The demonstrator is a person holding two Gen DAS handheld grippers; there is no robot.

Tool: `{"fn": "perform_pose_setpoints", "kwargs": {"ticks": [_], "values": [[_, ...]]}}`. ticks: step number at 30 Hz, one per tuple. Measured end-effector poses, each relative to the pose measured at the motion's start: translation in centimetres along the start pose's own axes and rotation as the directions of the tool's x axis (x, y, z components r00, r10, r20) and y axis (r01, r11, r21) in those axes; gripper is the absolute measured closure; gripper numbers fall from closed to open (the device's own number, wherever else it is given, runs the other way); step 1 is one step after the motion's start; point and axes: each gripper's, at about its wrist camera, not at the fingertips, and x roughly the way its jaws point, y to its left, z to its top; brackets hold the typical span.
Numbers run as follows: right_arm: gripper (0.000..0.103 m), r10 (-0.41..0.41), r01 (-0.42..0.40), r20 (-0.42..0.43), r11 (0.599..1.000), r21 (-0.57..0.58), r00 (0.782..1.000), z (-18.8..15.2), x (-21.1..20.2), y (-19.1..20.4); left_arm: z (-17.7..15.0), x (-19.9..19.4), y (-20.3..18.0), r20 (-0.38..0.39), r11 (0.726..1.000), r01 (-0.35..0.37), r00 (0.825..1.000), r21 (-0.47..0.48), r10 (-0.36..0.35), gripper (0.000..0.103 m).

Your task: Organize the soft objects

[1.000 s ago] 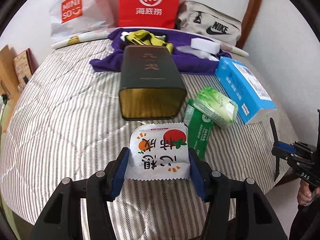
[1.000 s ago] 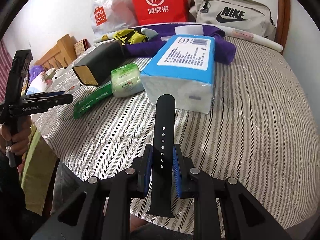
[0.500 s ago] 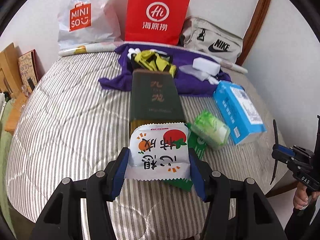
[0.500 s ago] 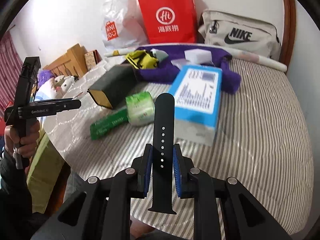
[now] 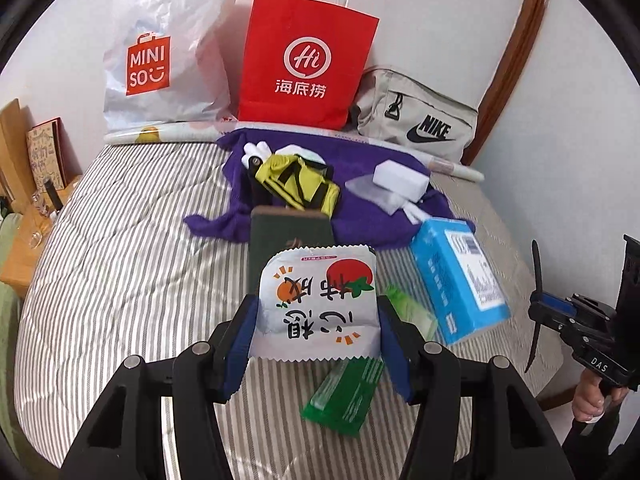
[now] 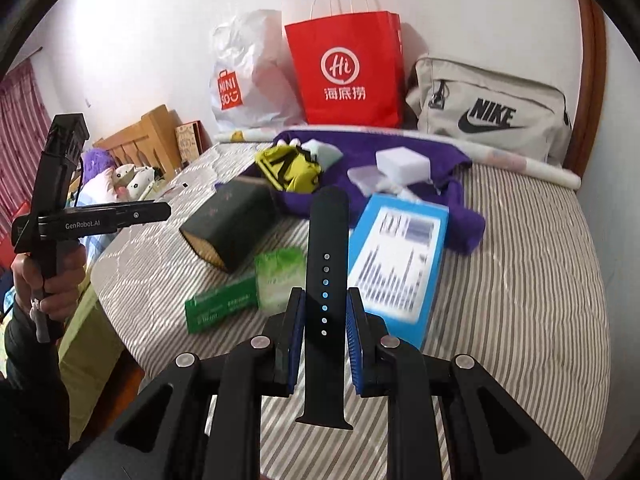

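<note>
Both grippers have risen since a second ago, so more of the striped bed (image 5: 120, 280) and the bags at its head edge now show. The left gripper (image 5: 316, 312) is clamped on a white snack packet (image 5: 318, 304), held in the air above the bed's near edge. The right gripper (image 6: 325, 312) pinches a black watch strap (image 6: 325, 280), also lifted clear. The dark box (image 6: 232, 224), green packs and blue tissue pack (image 6: 400, 264) lie where they were. Both items seem ready to carry elsewhere.
</note>
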Motion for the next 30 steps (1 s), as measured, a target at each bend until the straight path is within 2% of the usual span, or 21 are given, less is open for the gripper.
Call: {"fn": "perform_pose_setpoints", "kwargs": {"ticks": [6,18,24,30], "values": [[0.083,-0.009,0.009,0.012,1.0,0.009,1.0,2.7,1.4,-0.6,2.0,1.5,0.1,-0.01,1.0,0.023,1.0,-0.014,-0.023,0.048],[0.083,-0.05,0.05,0.023,0.998,0.034,0.998,8.4,5.5,-2.7,5.9,4.9,0.2,-0.028,1.0,0.011,1.0,0.005,-0.011,0.048],[0.083,-0.128,0.127,0.042,0.991,0.028,0.991,11.3,7.4,-4.6,7.8,6.7,0.6,-0.033,1.0,0.012,0.999,0.001,-0.012,0.048],[0.083,-0.177,0.177,0.017,0.983,0.041,0.984,13.3,9.7,-7.1,9.7,9.0,0.7,-0.043,1.0,0.014,0.999,0.008,-0.013,0.048]]}}
